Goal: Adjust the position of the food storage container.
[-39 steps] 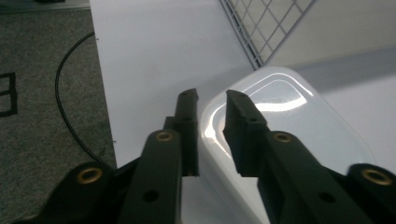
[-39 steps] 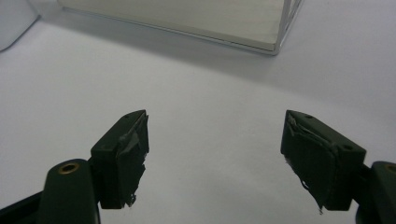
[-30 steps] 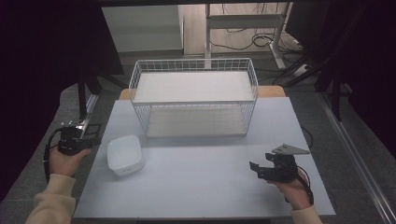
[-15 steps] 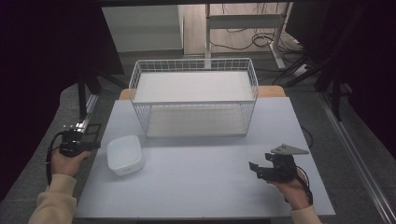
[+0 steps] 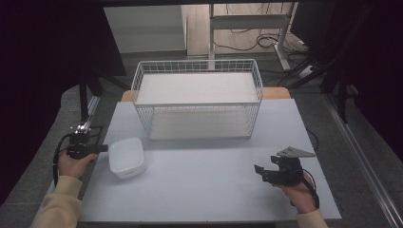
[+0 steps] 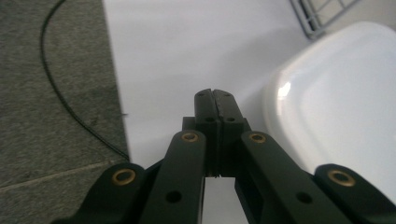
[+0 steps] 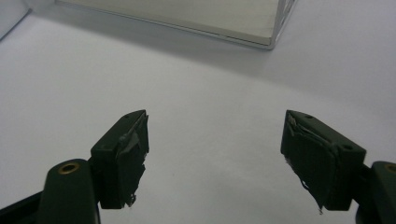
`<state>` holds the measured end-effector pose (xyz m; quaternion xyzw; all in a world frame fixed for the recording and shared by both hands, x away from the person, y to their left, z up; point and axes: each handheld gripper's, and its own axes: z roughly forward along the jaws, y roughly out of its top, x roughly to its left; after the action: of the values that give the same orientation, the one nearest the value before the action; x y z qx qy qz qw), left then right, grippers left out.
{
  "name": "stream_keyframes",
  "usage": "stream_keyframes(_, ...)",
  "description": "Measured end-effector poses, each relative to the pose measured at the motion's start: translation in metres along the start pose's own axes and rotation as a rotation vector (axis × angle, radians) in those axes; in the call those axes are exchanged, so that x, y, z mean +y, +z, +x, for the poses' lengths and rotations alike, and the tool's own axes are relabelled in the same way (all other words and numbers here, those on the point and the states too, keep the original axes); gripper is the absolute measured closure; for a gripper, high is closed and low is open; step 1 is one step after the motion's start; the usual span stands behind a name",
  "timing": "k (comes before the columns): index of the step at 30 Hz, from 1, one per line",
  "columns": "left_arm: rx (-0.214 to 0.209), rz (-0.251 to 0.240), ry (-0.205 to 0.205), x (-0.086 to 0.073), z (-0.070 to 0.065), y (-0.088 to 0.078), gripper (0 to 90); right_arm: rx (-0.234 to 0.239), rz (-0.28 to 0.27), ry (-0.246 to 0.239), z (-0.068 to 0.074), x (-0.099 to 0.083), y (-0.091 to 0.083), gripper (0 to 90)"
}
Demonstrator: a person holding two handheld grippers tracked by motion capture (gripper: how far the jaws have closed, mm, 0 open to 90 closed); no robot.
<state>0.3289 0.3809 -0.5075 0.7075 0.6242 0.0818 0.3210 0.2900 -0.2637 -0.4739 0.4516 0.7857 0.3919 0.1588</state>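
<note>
A white rounded container lies upside down on the left part of the grey table. My left gripper is at the table's left edge, shut with nothing between its jaws, its tip close to the container's left side. In the left gripper view the closed jaws point past the container, which sits to their right. My right gripper rests low over the table's right front, jaws wide open and empty. The right gripper view shows its gripper over bare tabletop.
A white wire basket with two shelves stands at the back middle of the table; its base corner appears ahead of the right gripper. A black cable lies on the grey floor left of the table edge.
My left gripper has moved right and slightly toward me, closing in on the container's left side. The right gripper has barely moved.
</note>
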Motion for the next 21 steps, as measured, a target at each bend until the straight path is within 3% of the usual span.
stream_keyframes(11, -0.037, 0.002, -0.001, 0.002, -0.009, 0.004, 90.0, -0.001, -0.003, 0.004, -0.002, 0.000, -0.001, 23.5)
stream_keyframes(21, -0.094, 0.008, 0.048, 0.007, -0.037, 0.014, 90.0, 0.000, -0.008, 0.002, -0.001, 0.001, -0.002, 23.5)
